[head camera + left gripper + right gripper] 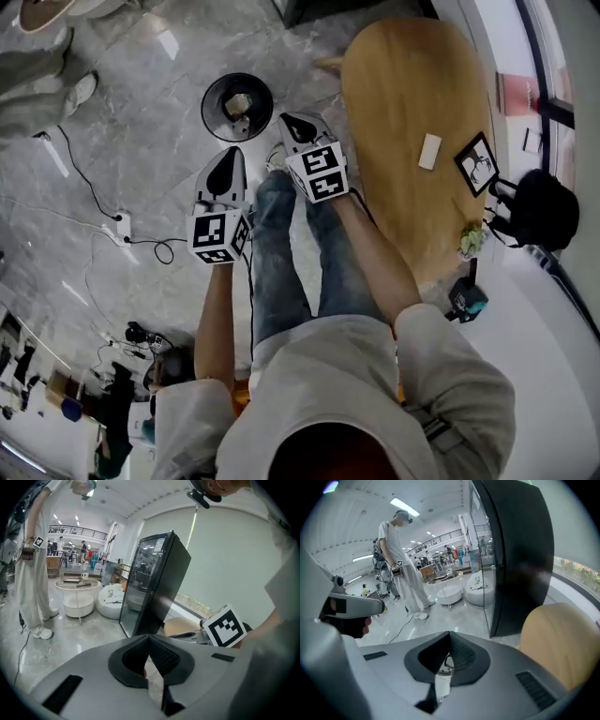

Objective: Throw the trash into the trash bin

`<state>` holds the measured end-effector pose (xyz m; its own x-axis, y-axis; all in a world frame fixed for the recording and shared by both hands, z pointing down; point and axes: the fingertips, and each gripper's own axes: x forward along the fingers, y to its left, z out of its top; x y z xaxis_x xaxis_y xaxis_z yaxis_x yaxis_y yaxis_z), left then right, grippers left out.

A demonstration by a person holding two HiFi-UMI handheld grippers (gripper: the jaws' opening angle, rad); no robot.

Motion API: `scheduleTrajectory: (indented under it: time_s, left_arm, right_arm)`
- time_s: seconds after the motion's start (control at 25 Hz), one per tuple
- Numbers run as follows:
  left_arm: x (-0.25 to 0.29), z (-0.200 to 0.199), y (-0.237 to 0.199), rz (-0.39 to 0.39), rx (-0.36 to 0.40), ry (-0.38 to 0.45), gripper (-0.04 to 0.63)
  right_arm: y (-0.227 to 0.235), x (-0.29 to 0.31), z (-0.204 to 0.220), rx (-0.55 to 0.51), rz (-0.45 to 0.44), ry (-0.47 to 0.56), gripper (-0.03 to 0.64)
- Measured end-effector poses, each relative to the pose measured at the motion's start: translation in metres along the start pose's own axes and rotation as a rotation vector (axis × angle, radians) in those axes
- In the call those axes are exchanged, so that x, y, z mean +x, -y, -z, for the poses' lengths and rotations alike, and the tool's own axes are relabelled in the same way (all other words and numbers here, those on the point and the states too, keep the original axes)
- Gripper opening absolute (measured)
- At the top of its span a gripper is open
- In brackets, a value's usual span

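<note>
The left claw is clenched, its jaw tips meeting with nothing visibly caught between them. The right claw is clenched too, and no trash shows in it. In the head view both hang in the air just on the person's side of the trash bin, the left one directly short of it and the right one just off its right edge, both pointing toward it and downward. The trash, a pale crumpled lump, lies inside the bin on its dark bottom. The bin stands on the grey marble floor. To the right of the bin is a wooden table with a white card and a small picture frame on it. Left of the bin, well apart, a power strip and its cable lie on the floor.
</note>
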<state>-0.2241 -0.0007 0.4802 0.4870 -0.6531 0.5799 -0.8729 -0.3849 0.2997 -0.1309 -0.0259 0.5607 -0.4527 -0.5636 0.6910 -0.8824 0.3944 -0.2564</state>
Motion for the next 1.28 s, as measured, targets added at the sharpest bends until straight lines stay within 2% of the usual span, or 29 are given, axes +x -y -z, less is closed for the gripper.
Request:
scheduleTrajectory:
  time_s: [0.12, 0.32, 0.72, 1.28]
  left_arm:
    - [0.006, 0.0, 0.019, 0.001, 0.025, -0.017, 0.018]
    - [0.037, -0.001, 0.073, 0.116, 0.094, -0.047, 0.017]
    - [0.082, 0.003, 0.184, 0.293, 0.219, -0.105, 0.018]
    - [0.123, 0.041, 0.308, 0.488, 0.358, -0.212, 0.018]
  right_arm:
    - [0.015, -0.017, 0.01, 0.029, 0.001, 0.01, 0.029]
    - [0.077, -0.062, 0.036, 0.12, 0.128, 0.025, 0.029]
    - [0.169, -0.152, 0.1, 0.281, 0.313, 0.043, 0.029]
    - [0.243, -0.257, 0.2, 0.485, 0.519, 0.048, 0.029]
